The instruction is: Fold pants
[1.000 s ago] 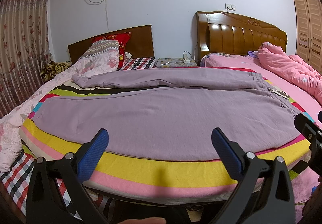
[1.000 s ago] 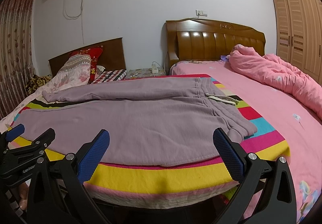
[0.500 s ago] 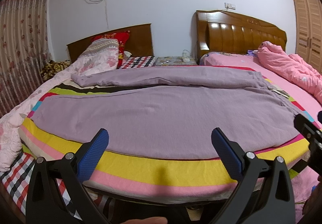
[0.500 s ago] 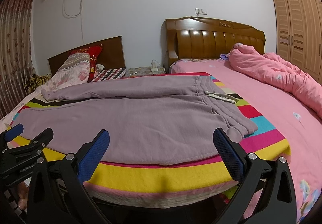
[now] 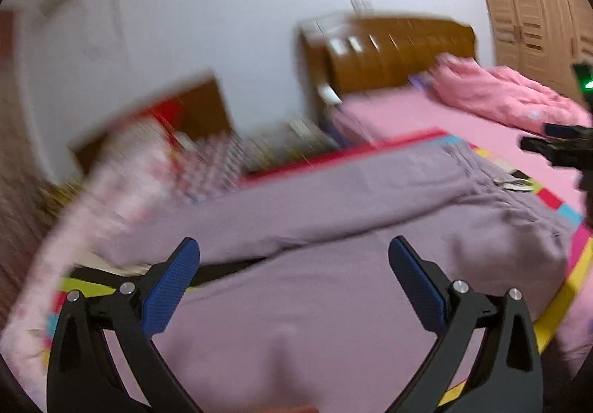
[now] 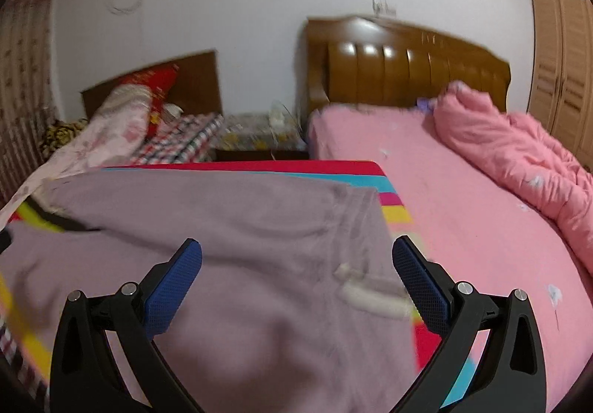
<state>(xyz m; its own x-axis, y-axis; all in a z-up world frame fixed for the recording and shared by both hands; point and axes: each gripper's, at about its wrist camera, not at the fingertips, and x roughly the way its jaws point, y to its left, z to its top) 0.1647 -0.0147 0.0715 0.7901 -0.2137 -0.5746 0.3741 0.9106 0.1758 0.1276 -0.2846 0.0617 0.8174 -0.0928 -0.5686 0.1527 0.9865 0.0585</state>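
Two beds stood side by side, and across the striped blanket (image 6: 389,187) on the nearer one the lilac pants (image 5: 333,301) lay spread flat, legs running left and waistband (image 6: 361,224) to the right, next to the pink sheet (image 6: 463,227). Half a second before, both cameras had looked at the pants from beyond the bed's edge; now both had swung forward and over the cloth, and the pictures were smeared with that motion. The left gripper (image 5: 292,283) hung above the legs with its jaws wide apart and nothing between them; the right gripper (image 6: 296,283) hung above the waistband end, near the pale drawstring (image 6: 370,296), equally spread and empty. This looked like the reach for a first grasp; no fold had yet been made.
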